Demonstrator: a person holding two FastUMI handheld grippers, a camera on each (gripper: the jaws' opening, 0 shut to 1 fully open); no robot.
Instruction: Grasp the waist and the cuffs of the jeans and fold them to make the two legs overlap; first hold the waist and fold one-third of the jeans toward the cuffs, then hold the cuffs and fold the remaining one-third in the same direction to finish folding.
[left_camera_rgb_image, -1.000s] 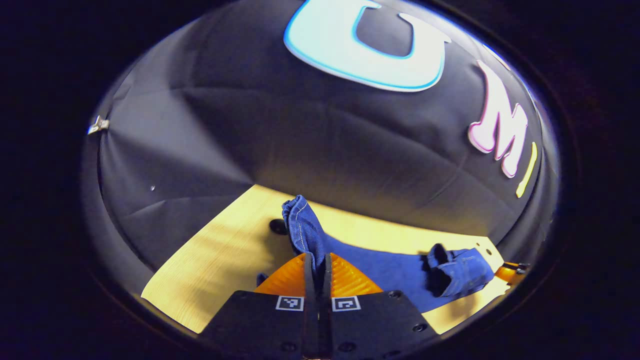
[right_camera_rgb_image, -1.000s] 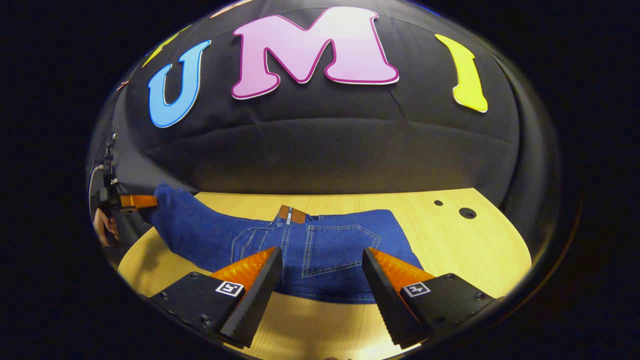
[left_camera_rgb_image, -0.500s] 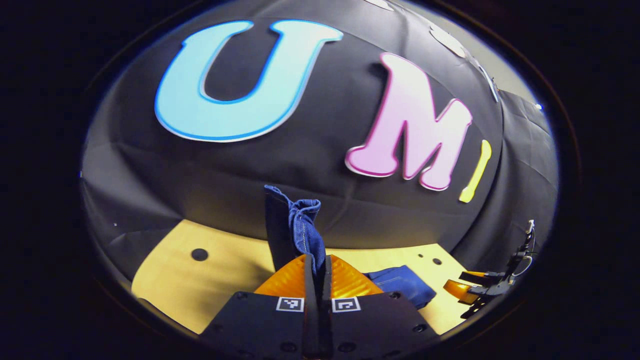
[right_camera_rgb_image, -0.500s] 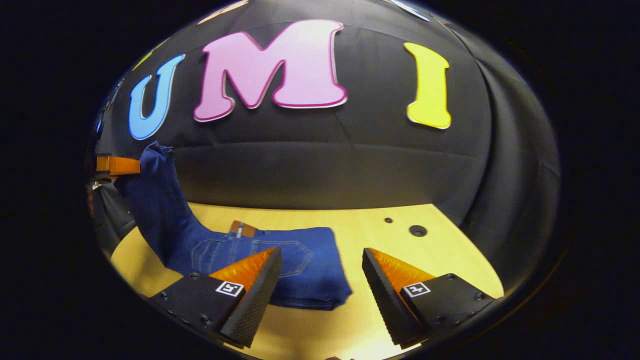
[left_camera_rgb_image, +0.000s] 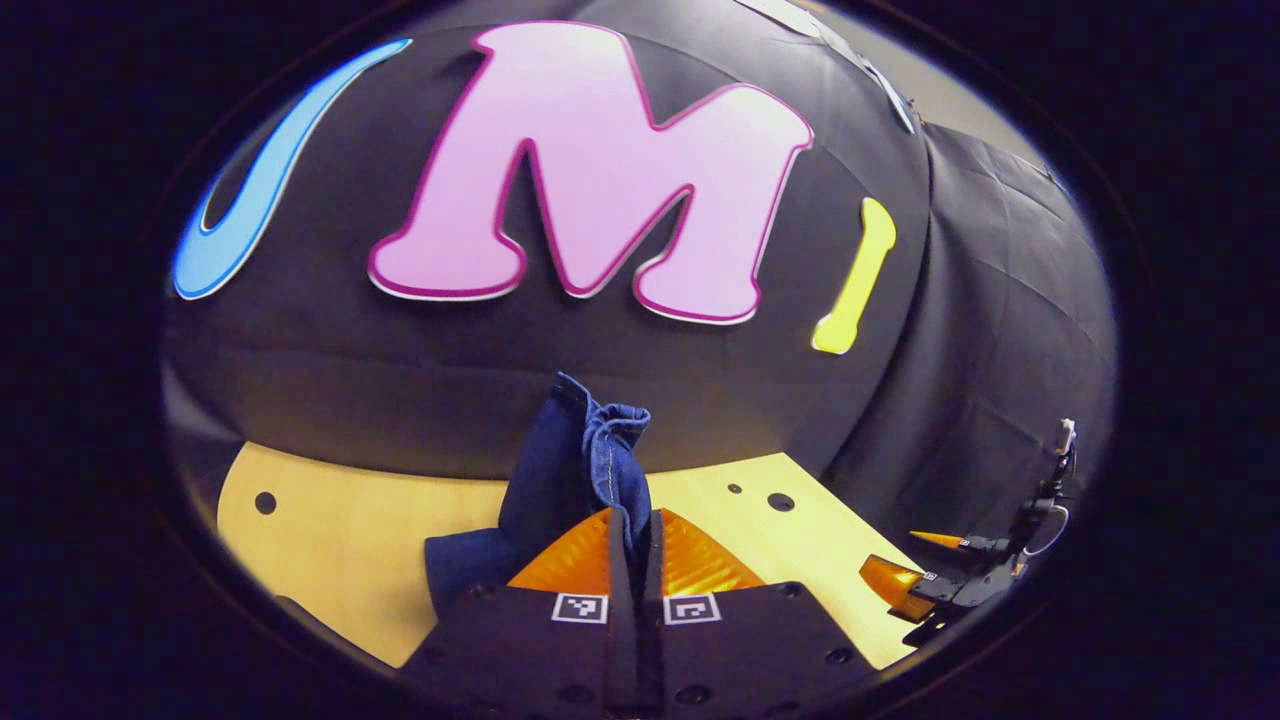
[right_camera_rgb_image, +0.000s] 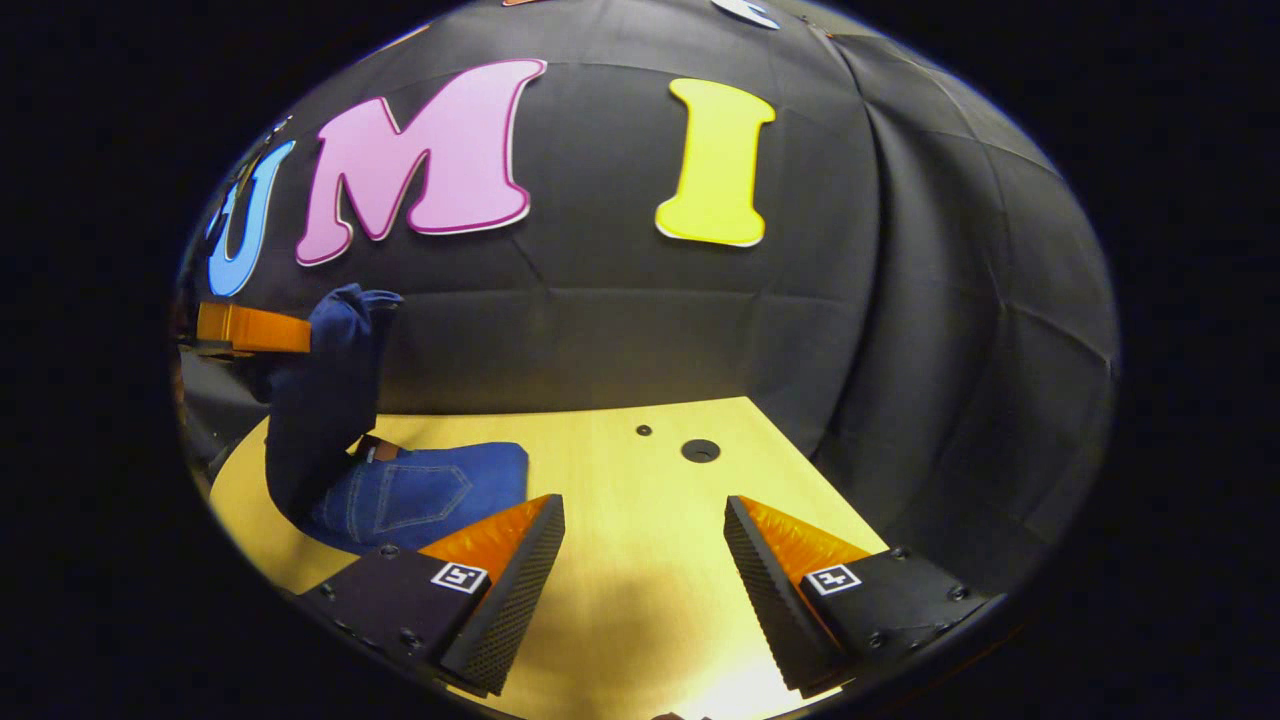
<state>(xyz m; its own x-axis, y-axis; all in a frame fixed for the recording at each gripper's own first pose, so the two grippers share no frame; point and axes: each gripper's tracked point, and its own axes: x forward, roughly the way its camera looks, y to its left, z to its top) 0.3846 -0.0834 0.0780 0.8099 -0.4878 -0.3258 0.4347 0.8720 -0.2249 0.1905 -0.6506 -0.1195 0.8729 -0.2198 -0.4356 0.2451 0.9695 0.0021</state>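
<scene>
**Cuff end of jeans held aloft over booth table**

In the left gripper view we see the left gripper (left_camera_rgb_image: 635, 520) with its two fingers pressed together on a bunched fold of the dark blue denim jeans (left_camera_rgb_image: 590, 465). The cuff end of the cloth sticks up past the fingertips, its pale stitched seam facing us, while more denim hangs down to the left of the fingers toward the pale wooden table (left_camera_rgb_image: 340, 530). The raised cloth hides part of the table's far edge and the foot of the black cloth wall (left_camera_rgb_image: 420, 370) behind it.

In the right gripper view we see the right gripper (right_camera_rgb_image: 645, 540) low over bare tabletop (right_camera_rgb_image: 620, 600), its fingers spread wide with nothing between them. To its left lies the rest of the jeans (right_camera_rgb_image: 420, 495): the folded seat part rests flat on the table, a back pocket with light stitching facing up and a small brown leather patch (right_camera_rgb_image: 375, 452) showing at the waistband. From there one length of denim rises steeply to the left gripper (right_camera_rgb_image: 300, 335), seen at the far left edge of this view, gripping the top of the cloth. The right gripper's left finger (right_camera_rgb_image: 500, 580) covers the near corner of the folded part.

Two round dark holes (right_camera_rgb_image: 700, 450) sit in the table beyond the right gripper, well apart from the jeans. In the left gripper view, the right gripper (left_camera_rgb_image: 925, 575) appears at the lower right, off the table's near corner, clear of the denim.
</scene>
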